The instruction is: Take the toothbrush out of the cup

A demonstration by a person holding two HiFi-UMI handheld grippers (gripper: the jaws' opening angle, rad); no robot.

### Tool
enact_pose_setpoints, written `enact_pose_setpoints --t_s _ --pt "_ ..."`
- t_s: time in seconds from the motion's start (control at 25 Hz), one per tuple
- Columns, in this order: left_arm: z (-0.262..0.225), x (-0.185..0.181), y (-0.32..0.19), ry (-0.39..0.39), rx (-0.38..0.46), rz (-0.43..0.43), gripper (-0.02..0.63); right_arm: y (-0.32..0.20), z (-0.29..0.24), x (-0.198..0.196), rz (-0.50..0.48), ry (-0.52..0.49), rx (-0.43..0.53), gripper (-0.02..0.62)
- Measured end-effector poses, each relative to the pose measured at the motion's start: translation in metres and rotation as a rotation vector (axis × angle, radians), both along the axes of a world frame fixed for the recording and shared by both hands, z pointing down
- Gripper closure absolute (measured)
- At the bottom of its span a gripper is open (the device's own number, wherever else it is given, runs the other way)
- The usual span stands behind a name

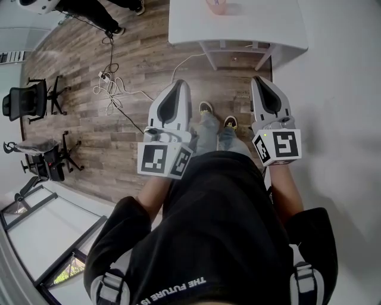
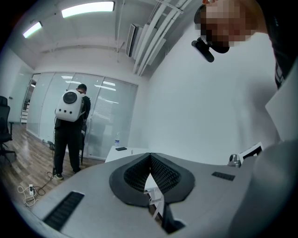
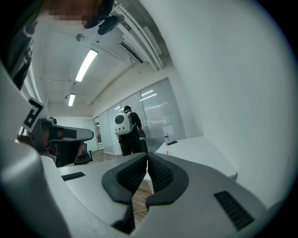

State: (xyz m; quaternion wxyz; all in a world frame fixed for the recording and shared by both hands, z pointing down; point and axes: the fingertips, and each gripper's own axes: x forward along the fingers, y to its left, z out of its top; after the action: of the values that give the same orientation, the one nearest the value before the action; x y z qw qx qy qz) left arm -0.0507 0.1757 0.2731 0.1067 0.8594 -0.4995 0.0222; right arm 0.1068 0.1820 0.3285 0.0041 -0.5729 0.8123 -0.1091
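Left tool (image 1: 178, 84): jaws together, empty; right tool (image 1: 260, 79): jaws together, empty; both over the wood floor (image 1: 137, 65); pink cup (image 1: 217, 5) on white surface (image 1: 268, 24) ahead, well apart from both; toothbrush too small to make out.

Head view looks steeply down; both gripper views share the table (image 1: 256, 24).

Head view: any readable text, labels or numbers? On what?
"THE FUTURE IS": printed on the person's black shirt, upside down near the bottom edge.
Marker cubes on the left hand-held gripper and right hand-held gripper: square black-and-white patterns only, no words.
Nothing else legible.
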Motion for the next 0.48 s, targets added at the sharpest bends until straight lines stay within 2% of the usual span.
enact_pose_setpoints --t_s 0.48 --pt "0.009 -0.015 -0.013 0.019 -0.017 0.000 0.584 -0.013 0.008 -0.020 -0.012 0.004 -0.018 0.574"
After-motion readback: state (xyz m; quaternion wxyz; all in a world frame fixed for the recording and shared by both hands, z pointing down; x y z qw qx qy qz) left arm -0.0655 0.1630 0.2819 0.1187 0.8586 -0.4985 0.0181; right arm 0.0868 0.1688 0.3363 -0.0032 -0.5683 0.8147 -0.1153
